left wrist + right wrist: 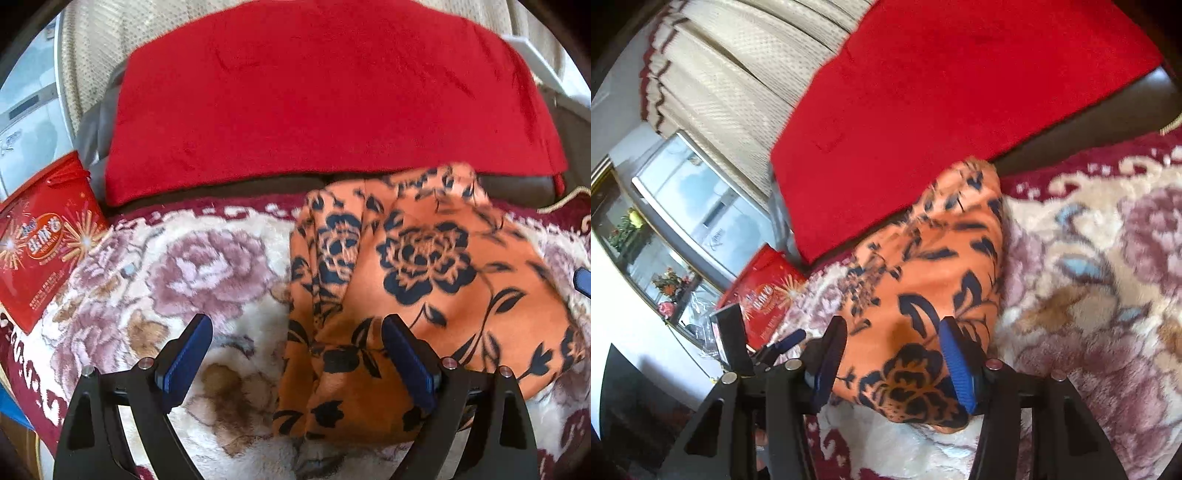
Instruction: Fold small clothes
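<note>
Setting: a plush cream blanket with mauve roses and a maroon border (207,266), spread over a seat or bed; behind it a flat red velour cushion (314,99) and a cream textured curtain (738,66). A red printed snack bag with firework motifs (44,240) lies at 9 o'clock in the left wrist view.

Item: one small orange fleece garment with a dark navy rose print (424,266). It lies on the blanket, bunched in lengthwise pleats, its far end touching the front edge of the cushion. It is not flat and shows no clean fold.

Left gripper (297,347): blue-padded fingers spread wide, gripping nothing; the right finger sits over the garment's near edge at 5 o'clock, the left over bare blanket.

Right gripper (894,345): fingers spread, straddling the garment's near end at 6 o'clock, not pinching it. Whether the pads touch the cloth cannot be told.

Step in hand, as judged: approach and positioning before a grasp; folding proper appears not yet begun.

Next move calls for: each claw closing on a near corner or hem, then drawing the cloth taut to smooth the pleats before any fold.
</note>
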### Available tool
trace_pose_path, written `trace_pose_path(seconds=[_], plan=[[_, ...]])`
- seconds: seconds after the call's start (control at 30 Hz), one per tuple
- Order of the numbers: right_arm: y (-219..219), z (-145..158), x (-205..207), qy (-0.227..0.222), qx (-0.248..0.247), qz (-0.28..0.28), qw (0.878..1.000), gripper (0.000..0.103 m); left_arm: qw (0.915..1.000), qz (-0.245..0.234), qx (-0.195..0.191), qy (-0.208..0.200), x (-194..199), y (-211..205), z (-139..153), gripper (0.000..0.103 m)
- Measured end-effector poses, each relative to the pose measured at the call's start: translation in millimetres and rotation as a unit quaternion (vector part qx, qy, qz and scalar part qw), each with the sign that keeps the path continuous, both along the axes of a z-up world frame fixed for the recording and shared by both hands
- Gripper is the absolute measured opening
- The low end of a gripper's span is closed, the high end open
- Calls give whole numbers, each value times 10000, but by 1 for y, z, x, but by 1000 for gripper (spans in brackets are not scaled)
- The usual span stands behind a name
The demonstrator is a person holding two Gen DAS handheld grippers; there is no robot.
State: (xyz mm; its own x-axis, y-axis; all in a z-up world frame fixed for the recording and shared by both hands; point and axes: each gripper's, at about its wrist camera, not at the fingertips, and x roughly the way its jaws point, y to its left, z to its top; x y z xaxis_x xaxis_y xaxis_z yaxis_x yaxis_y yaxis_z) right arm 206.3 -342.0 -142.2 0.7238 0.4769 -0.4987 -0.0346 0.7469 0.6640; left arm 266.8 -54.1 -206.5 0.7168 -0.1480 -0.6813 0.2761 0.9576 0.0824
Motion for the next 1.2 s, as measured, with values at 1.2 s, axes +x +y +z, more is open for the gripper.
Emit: trace_pose_path(seconds=[1.2], plan=[[-5,14,-9,-243,-145,-202,9994,57,9993,57,-191,-315,-3,-3,20,94]])
